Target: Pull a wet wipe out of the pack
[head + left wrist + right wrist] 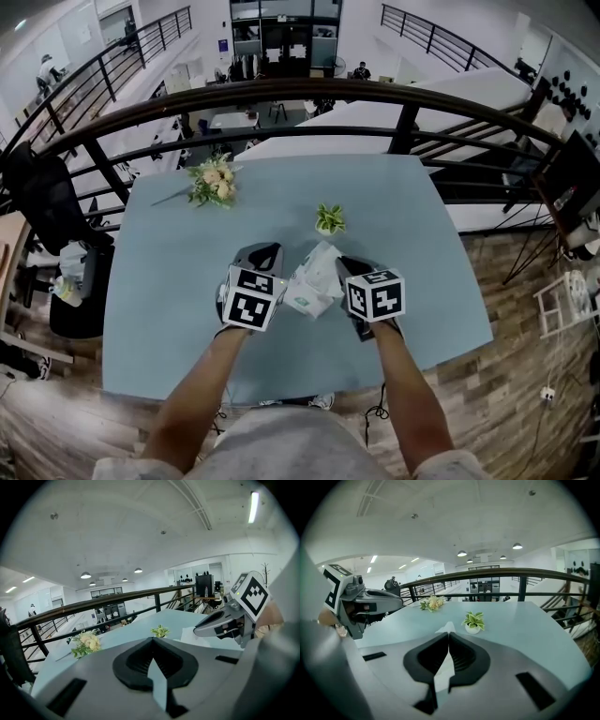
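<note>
The wet wipe pack (305,299), white with green print, is between my two grippers over the light blue table (169,309). A crumpled white wipe (322,262) rises from it toward my right gripper (350,269). In the right gripper view the jaws of the right gripper (449,633) are shut on a white strip of the wipe (446,628), whose tip pokes out past them. My left gripper (262,257) is just left of the pack. In its own view the left gripper (152,640) is shut, with only a thin pale slit showing; the white wipe (194,633) lies to its right.
A small potted plant (329,220) stands just beyond the pack, and a bunch of pale flowers (214,180) lies at the far left of the table. A dark railing (309,92) runs behind the table's far edge. The wooden floor (506,309) drops off to the right.
</note>
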Demonstrator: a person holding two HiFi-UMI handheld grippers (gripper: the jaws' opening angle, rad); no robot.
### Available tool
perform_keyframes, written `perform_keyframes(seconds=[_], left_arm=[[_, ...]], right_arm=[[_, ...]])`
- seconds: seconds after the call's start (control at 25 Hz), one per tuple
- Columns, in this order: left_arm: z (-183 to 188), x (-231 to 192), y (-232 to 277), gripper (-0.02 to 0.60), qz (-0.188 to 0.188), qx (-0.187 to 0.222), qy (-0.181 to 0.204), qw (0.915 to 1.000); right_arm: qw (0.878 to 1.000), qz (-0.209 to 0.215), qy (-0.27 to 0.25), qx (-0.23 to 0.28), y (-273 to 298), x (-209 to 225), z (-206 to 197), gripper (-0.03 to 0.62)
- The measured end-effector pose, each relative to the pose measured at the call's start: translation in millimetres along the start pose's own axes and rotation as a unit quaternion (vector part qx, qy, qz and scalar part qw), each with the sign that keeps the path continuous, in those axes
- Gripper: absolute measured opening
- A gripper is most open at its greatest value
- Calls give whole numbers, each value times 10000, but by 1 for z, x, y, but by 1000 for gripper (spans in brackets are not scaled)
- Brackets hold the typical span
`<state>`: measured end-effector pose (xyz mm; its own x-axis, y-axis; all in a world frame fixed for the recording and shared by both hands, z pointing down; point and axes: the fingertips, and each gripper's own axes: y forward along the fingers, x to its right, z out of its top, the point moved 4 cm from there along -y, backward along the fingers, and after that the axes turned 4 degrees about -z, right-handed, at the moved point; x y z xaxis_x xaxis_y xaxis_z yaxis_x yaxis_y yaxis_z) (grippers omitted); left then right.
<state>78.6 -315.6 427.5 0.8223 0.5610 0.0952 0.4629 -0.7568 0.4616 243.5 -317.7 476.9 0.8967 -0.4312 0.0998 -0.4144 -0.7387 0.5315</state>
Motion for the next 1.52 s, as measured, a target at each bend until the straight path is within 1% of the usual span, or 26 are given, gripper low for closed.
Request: perform_keyframes(seconds=[0.36,0.76,1.0,1.2,1.36,1.52], left_arm=[[8,0,1,-6,8,72,-2,10000],[18,-6,-5,-6,58,197,52,9998],[23,-11,-7,-6,128,301,-30,9995],[28,-19,-18,-6,254,483,-65,9985],[28,-24,-25,-6,316,549,-115,9979],[28,-30,-29,-6,357,614,-209,9973]], right_arm=[[9991,-147,147,367,-13,10,19,12],[9961,-308,150,812,-33,13,45,12],[9920,-456,133,1171,-51,17,63,12],[9882,-620,53,1399,-66,22,77,12],[9848,-753,80,1562,-77,26,82,12],[9830,-872,6,1618,-83,28,82,12]])
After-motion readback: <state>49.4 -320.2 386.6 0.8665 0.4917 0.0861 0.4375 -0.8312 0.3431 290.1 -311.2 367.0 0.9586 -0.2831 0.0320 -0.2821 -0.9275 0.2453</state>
